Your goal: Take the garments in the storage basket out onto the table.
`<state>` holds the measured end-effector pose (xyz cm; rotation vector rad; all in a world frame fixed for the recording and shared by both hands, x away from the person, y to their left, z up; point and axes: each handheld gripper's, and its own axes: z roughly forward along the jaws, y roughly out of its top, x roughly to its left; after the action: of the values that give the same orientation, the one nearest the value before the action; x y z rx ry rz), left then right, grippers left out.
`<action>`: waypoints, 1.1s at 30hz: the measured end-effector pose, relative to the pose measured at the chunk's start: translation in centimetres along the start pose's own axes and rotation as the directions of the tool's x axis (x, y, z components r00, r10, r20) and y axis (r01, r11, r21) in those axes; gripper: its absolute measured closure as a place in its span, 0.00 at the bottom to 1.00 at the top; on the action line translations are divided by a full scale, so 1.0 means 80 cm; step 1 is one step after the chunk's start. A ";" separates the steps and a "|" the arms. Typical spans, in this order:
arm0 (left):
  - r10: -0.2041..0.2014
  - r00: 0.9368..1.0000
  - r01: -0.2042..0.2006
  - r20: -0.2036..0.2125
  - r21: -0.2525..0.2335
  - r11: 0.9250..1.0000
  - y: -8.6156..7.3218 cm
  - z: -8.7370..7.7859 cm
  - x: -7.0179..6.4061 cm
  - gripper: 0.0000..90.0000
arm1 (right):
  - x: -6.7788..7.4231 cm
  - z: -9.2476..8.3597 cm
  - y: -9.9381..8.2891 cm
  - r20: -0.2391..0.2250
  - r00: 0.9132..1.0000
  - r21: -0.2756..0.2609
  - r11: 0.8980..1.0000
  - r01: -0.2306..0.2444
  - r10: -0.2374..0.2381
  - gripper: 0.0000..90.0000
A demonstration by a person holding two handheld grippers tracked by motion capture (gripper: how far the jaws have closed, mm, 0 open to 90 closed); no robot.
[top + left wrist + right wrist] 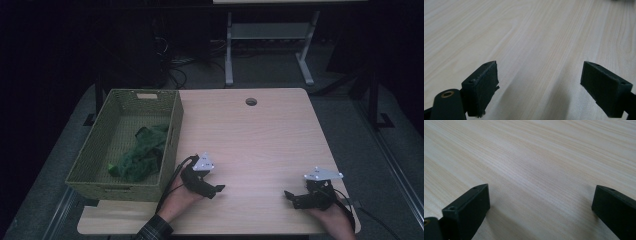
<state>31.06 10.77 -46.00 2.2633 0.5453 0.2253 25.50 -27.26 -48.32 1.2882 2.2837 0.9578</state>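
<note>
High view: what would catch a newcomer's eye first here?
The woven green basket at the table's left edge stands out, with a crumpled dark green cloth lying inside it. Near the front edge, the left gripper and right gripper rest low over bare wood, jaws open, holding nothing.

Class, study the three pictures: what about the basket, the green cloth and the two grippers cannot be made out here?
- Green cloth, high view: crumpled and dim, so its kind and anything beneath stay hidden.
- Basket, high view: the near wall hides the floor behind it.
- Left gripper and right gripper, gripper views: lower jaws cut off by the bottom edge.
- Left hand, high view: partly covered by its gripper.
</note>
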 end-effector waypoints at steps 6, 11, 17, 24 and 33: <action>-0.018 1.000 0.018 0.008 -0.016 1.000 0.005 -0.006 0.002 0.15 | 0.000 0.000 0.000 0.000 1.000 -0.001 1.000 0.001 -0.001 0.01; -0.011 1.000 0.011 0.007 -0.017 1.000 0.011 -0.011 0.002 0.15 | 0.000 0.000 0.000 0.001 1.000 -0.001 1.000 0.001 -0.001 0.01; -0.019 1.000 0.019 0.012 -0.031 0.999 0.019 -0.022 0.003 0.15 | 0.000 0.000 0.000 0.001 1.000 -0.001 1.000 0.000 0.000 0.01; -0.015 1.000 0.016 0.024 -0.039 0.999 0.029 -0.031 0.003 0.15 | 0.000 0.000 0.000 0.000 1.000 0.001 1.000 -0.002 0.002 0.01; -0.020 0.999 0.021 0.028 -0.043 0.999 0.040 -0.041 0.004 0.15 | 0.000 0.000 0.000 0.000 1.000 0.001 1.000 -0.002 0.002 0.01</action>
<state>31.25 11.14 -41.45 2.2145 0.5443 0.1940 25.48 -27.25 -48.32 1.2911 2.2837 0.9575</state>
